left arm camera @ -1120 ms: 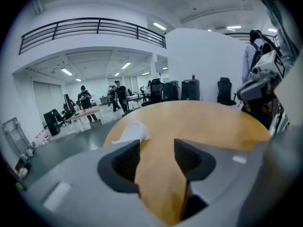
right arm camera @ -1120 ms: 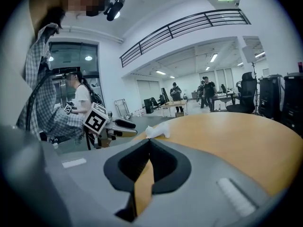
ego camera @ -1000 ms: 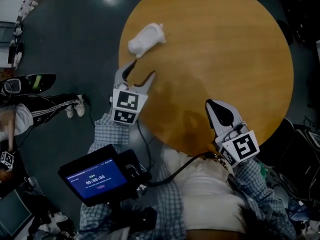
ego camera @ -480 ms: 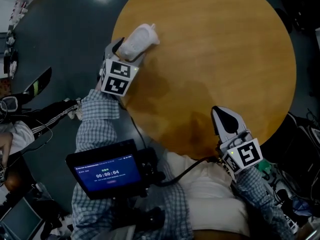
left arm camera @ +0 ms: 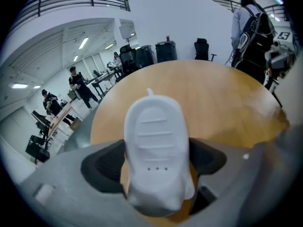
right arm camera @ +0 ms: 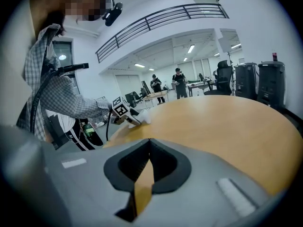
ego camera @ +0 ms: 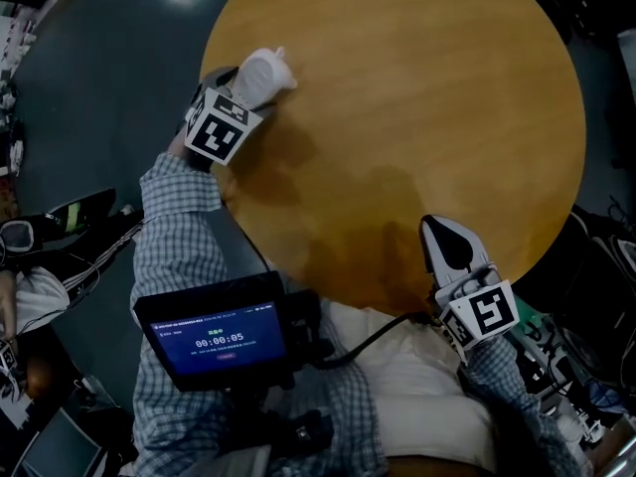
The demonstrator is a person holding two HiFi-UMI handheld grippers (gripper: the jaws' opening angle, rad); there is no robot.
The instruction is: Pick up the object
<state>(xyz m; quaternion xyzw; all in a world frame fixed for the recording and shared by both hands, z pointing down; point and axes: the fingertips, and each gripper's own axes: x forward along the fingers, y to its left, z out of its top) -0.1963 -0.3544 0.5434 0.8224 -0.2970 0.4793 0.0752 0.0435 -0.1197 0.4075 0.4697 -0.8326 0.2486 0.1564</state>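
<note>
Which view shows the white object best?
The left gripper view: the white object fills the frame, between the opening jaws. The head view shows only part of it; the right gripper view shows it tiny, far off.

Head view steeply above the round table [ego camera: 417, 87]; both gripper views low, close, across that same tabletop.

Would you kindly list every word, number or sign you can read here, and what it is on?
"00:00:05" on the blue screen.
Smaller lines above and below that timer: too small to read.
Square markers on the cubes: patterns only, no letters.
White shoe: no print visible.
</note>
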